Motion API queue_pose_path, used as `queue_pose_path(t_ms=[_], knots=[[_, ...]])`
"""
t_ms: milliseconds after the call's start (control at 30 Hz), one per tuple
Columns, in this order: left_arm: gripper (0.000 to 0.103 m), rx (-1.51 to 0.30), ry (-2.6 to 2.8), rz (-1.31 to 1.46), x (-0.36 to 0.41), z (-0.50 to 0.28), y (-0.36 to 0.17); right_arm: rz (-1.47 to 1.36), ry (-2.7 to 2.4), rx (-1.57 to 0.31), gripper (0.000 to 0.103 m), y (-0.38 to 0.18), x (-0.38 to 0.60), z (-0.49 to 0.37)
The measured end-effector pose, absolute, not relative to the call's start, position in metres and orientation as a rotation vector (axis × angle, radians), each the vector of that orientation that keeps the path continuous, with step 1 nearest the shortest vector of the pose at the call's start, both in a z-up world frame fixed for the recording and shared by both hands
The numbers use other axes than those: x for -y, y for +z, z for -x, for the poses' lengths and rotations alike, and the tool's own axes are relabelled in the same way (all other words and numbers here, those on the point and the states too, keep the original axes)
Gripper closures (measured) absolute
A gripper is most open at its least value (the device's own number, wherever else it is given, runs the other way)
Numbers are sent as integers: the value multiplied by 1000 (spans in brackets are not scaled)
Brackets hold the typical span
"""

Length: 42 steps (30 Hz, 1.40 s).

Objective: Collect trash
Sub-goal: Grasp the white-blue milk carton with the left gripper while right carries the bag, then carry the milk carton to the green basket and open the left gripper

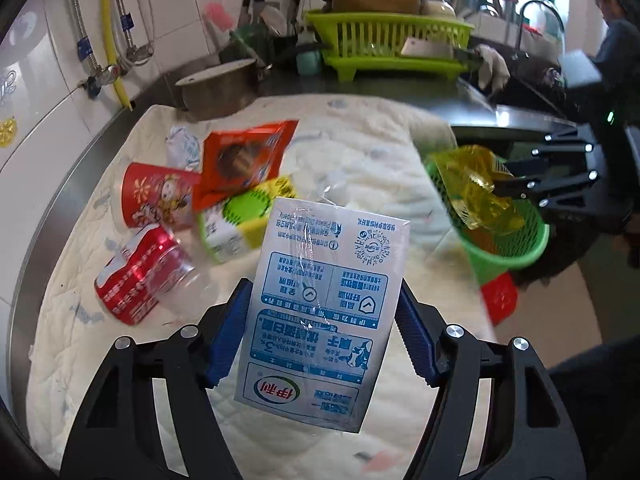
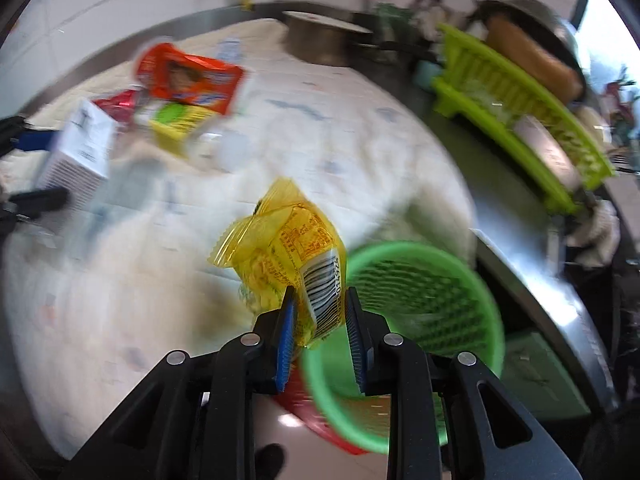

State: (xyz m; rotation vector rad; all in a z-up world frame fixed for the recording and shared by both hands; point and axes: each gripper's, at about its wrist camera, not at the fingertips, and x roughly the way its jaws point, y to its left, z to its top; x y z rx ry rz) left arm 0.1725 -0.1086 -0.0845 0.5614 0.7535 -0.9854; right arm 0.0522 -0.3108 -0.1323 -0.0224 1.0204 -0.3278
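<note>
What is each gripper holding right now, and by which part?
The left gripper clamps the milk carton by its two narrow sides. The right gripper pinches the yellow wrapper at its barcode end.

Glossy printed carton (image 1: 320, 304), crinkly see-through yellow wrapper (image 2: 288, 248), green plastic mesh basket (image 2: 420, 288), soft quilted cloth (image 1: 352, 152) over the brushed-metal desk (image 1: 360, 88).
</note>
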Motion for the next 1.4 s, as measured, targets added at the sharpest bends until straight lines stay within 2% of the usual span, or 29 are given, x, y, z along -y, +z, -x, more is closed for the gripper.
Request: queue_pose_path(t_ms=[333, 500, 533, 867, 1233, 1400], knots=[[35, -794, -984, -391, 136, -139, -86, 20, -479, -1081, 80, -159, 381, -31], [36, -817, -993, -348, 147, -126, -89, 15, -495, -1053, 59, -155, 388, -23], [36, -823, -997, -342, 149, -125, -89, 14, -496, -1045, 50, -152, 387, -21], [36, -879, -1057, -352, 215, -105, -110, -3, -510, -950, 31, -109, 382, 13], [35, -992, -1119, -304, 304, -94, -147, 25, -545, -852, 29, -68, 379, 53], [32, -1034, -1144, -248, 323, -89, -155, 16, -558, -844, 28, -63, 383, 64]])
